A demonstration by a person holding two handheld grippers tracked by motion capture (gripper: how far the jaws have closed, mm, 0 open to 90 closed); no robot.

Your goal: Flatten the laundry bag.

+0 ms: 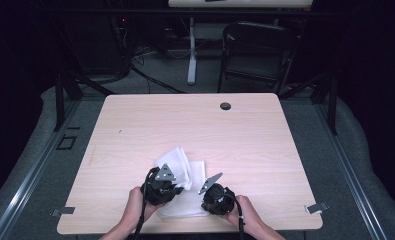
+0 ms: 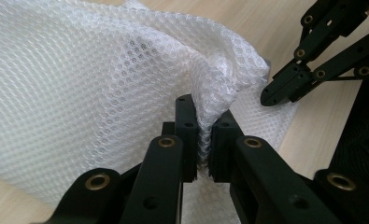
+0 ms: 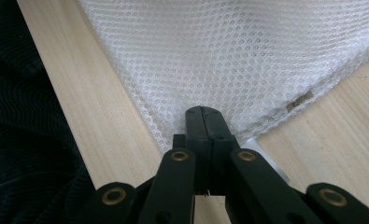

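Nearest the lens, bottom centre of the left gripper view: left gripper [image 2: 202, 135] clamped on a raised pleat of white mesh cloth [image 2: 88, 88], fabric pinched between the jaws and rising in a crumpled ridge just above them. Right gripper [image 2: 278, 91] entering from the upper right of that frame, tips together, just beside the same fold. Bottom centre of the right gripper view: right gripper [image 3: 205, 123] with jaws pressed together at the cloth's [image 3: 229, 56] near edge; possibly nipping a thin hem, though too hidden to say for sure. Small tag [image 3: 300, 101] at the cloth's right border.

From the high view, both hands at the bottom edge, cloth [image 1: 187, 200] spread between and beyond the grippers on the near part of the wooden table [image 1: 245, 135], one flap [image 1: 177, 160] folded up toward the frame's upper left. Long axis running roughly bottom to top, away from the person. Left gripper [image 1: 161, 189] closer to the lifted flap, right gripper [image 1: 216, 197] at the lower right corner. Farther off, a dark grommet [image 1: 225, 106] near the far edge.
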